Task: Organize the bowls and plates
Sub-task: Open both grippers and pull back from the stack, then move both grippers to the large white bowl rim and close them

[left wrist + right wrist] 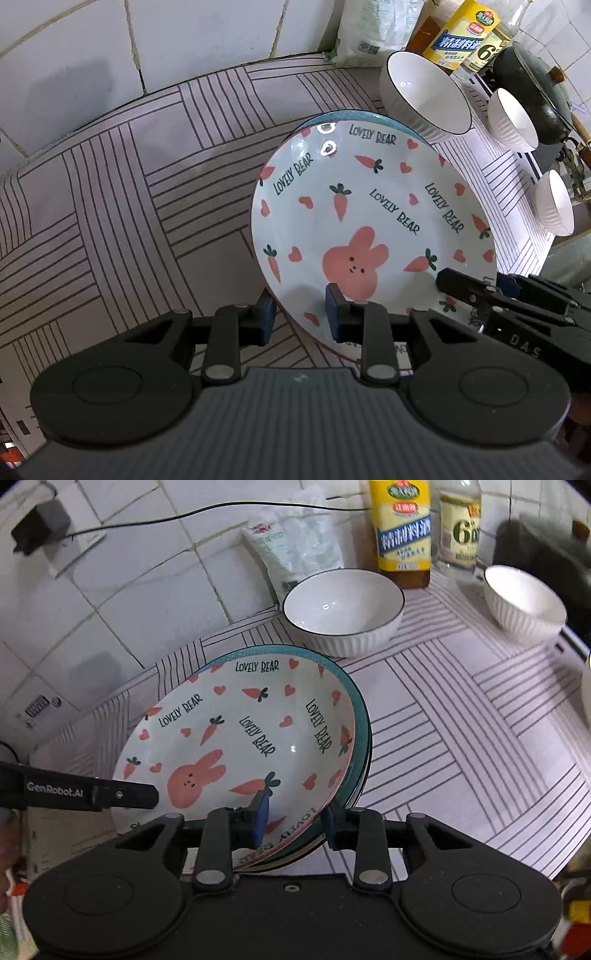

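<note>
Straddling the near rim of the rabbit plate (369, 206): left gripper (300, 314), one blue pad outside the edge, the other over the plate face, whether pinching cannot be told. Likewise astride the same rim at its other side: right gripper (293, 821), pads slightly apart from the edge. Stacked on a teal plate (356, 701), tilted. Resting below: striped mat (147, 206). Standing beyond: large white bowl (343, 611), smaller bowl (524, 598), yellow bottle (402, 531), tiled wall (155, 590).

white plate (373, 206) with pink rabbit, carrots, hearts; teal-rimmed plate (351, 686) beneath.
</note>
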